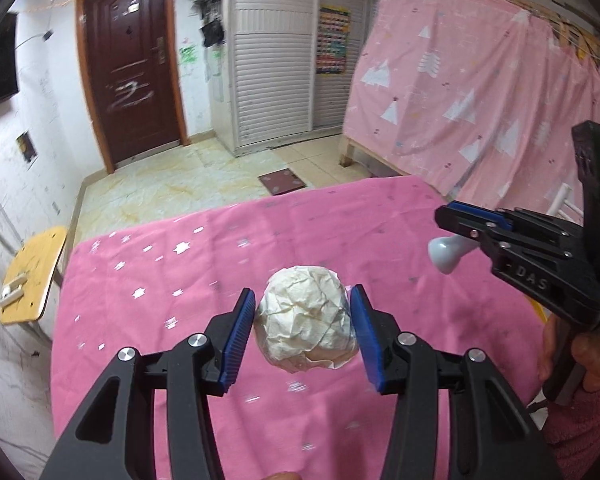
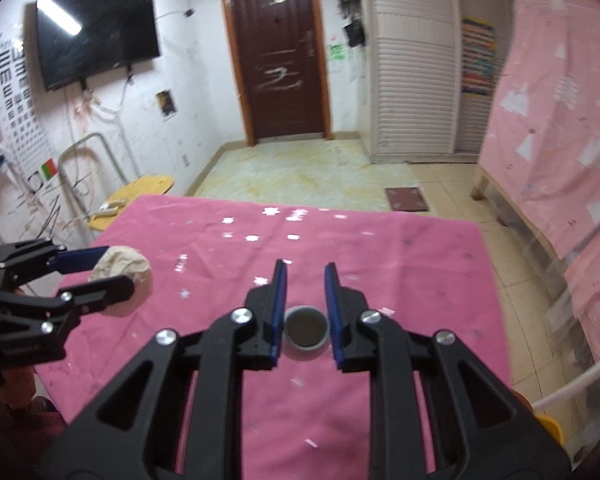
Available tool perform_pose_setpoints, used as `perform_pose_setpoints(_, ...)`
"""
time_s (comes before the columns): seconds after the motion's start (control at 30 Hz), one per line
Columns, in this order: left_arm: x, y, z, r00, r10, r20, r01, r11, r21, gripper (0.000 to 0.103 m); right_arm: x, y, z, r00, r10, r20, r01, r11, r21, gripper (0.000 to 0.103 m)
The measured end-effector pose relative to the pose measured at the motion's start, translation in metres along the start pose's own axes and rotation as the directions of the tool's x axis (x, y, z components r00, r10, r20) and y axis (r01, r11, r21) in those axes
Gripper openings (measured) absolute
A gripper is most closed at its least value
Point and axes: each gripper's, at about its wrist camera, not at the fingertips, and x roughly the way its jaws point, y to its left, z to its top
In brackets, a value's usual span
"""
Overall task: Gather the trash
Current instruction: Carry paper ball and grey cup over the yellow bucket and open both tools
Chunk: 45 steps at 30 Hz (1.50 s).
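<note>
The pink star-printed cloth covering the surface (image 1: pixel 148 320) fills the lower part of both views, with tiled floor, a dark brown door and a bed draped in a pink tree-patterned sheet (image 1: pixel 480 92) beyond it. No bin or bag for the trash shows in either view

The left gripper (image 1: pixel 303 332) has its blue-padded fingers (image 1: pixel 236 336) clamped on a crumpled ball of off-white paper (image 1: pixel 306 320). Seen from the right wrist, the ball hangs between the fingers at the left edge of the surface, apparently lifted clear of the cloth, though the gap beneath it is hard to read

The right gripper (image 2: pixel 306 308) holds a small pale grey plastic bottle-like piece with a round open mouth (image 2: pixel 305 330). Its fingers (image 2: pixel 279 308) stand parallel and pinch the narrow neck low down near their base, while their tips have nothing between them. From the left wrist the same piece sticks out sideways from the fingers, its flared end pointing left, above the right side of the surface

Both pieces of trash seem to be picked up, so the step in hand is carrying them away. The next move calls for finding the container, which is out of sight, bringing each gripper over it and letting go only there; the ball looks light and springy, so the grip should not ease on the way
</note>
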Motion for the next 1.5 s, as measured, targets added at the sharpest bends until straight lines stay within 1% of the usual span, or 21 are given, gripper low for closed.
perform_pose_setpoints(0.17, 0.003, -0.043, 0.01, 0.999, -0.048, 0.009, 0.048, 0.997, 0.069, 0.041, -0.038, -0.05, -0.018, 0.995, -0.093, 0.025, 0.091, 0.993, 0.076, 0.018)
perform_pose_setpoints(0.3, 0.007, -0.078, 0.016, 0.997, -0.072, 0.006, 0.071, 0.99, 0.119, 0.041, -0.063, -0.087, -0.035, 0.985, -0.168, 0.027, 0.163, 0.977, 0.14, 0.018)
perform_pose_setpoints(0.43, 0.01, -0.108, 0.016, 0.995, -0.095, -0.006, 0.095, 0.982, 0.161, 0.041, -0.083, -0.115, -0.05, 0.975, -0.221, 0.019, 0.215, 0.961, 0.177, 0.018)
perform_pose_setpoints(0.6, 0.014, -0.141, 0.014, 0.992, -0.116, -0.038, 0.122, 0.971, 0.204, 0.041, -0.099, -0.137, -0.07, 0.962, -0.272, 0.001, 0.266, 0.941, 0.208, 0.018)
perform_pose_setpoints(0.73, 0.013, -0.171, 0.014, 0.989, -0.141, -0.052, 0.149, 0.958, 0.246, 0.041, -0.11, -0.159, -0.09, 0.951, -0.308, -0.039, 0.309, 0.926, 0.216, 0.018)
perform_pose_setpoints(0.93, 0.01, -0.211, 0.011, 0.983, -0.175, -0.062, 0.186, 0.934, 0.306, 0.041, -0.116, -0.182, -0.105, 0.944, -0.321, -0.077, 0.33, 0.914, 0.234, 0.018)
perform_pose_setpoints(1.17, 0.019, -0.244, 0.01, 0.975, -0.199, -0.1, 0.221, 0.916, 0.334, 0.041, -0.127, -0.202, -0.112, 0.945, -0.323, -0.039, 0.32, 0.9, 0.295, 0.019)
perform_pose_setpoints(1.2, 0.019, -0.249, 0.009, 0.973, -0.206, -0.104, 0.229, 0.912, 0.339, 0.041, -0.131, -0.207, -0.113, 0.946, -0.322, -0.026, 0.313, 0.896, 0.316, 0.022)
perform_pose_setpoints(1.23, 0.019, -0.253, 0.009, 0.971, -0.214, -0.107, 0.238, 0.909, 0.342, 0.041, -0.133, -0.21, -0.114, 0.946, -0.324, -0.022, 0.313, 0.892, 0.327, 0.032)
perform_pose_setpoints(1.3, 0.021, -0.261, 0.008, 0.965, -0.235, -0.116, 0.261, 0.902, 0.344, 0.041, -0.139, -0.22, -0.117, 0.942, -0.336, -0.004, 0.316, 0.881, 0.353, 0.046)
perform_pose_setpoints(1.4, 0.026, -0.274, 0.008, 0.948, -0.285, -0.138, 0.316, 0.889, 0.332, 0.041, -0.145, -0.23, -0.12, 0.939, -0.342, 0.016, 0.311, 0.87, 0.383, 0.047)
perform_pose_setpoints(1.47, 0.03, -0.286, 0.009, 0.933, -0.326, -0.151, 0.358, 0.877, 0.32, 0.041, -0.152, -0.235, -0.123, 0.936, -0.35, 0.036, 0.306, 0.86, 0.407, 0.047)
perform_pose_setpoints(1.5, 0.032, -0.291, 0.01, 0.923, -0.351, -0.161, 0.385, 0.869, 0.311, 0.042, -0.156, -0.238, -0.124, 0.933, -0.355, 0.049, 0.303, 0.854, 0.422, 0.047)
